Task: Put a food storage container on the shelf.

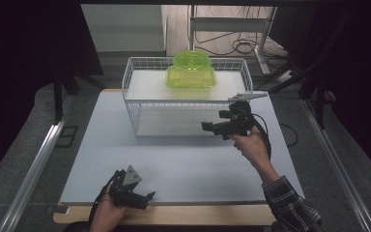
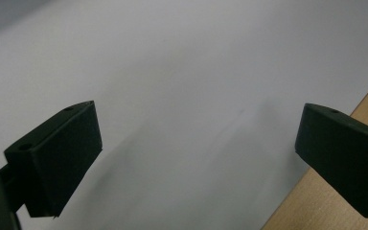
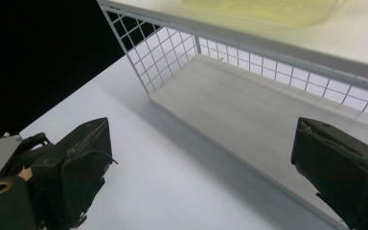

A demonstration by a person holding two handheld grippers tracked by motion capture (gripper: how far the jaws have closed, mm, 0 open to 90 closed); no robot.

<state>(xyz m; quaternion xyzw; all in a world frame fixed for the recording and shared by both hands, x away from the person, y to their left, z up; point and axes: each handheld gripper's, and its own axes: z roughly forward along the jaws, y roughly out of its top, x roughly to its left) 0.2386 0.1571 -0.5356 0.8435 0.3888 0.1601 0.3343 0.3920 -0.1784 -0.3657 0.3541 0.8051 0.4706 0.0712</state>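
Note:
A white wire rack (image 1: 135, 104) with two shelves stands at the back middle of the white table (image 1: 174, 164). A translucent green container (image 1: 191, 72) sits on its upper shelf. My right gripper (image 1: 211, 126) hovers just in front of the rack's right end, pointing left, its jaws wide open and empty. In the right gripper view the right gripper (image 3: 201, 129) faces the rack (image 3: 163, 52), its bare lower shelf, and the green container (image 3: 268, 9) above. My left gripper (image 1: 147, 197) rests low near the table's front edge, open with nothing in it (image 2: 199, 110).
The table's wooden front edge (image 1: 174, 215) lies close under the left gripper, and shows as a wooden strip (image 2: 292, 211) in the left gripper view. Desk legs and cables (image 1: 241, 46) stand behind the table. Dark curtains hang on both sides, and a metal rail (image 1: 34, 164) runs along the floor at left.

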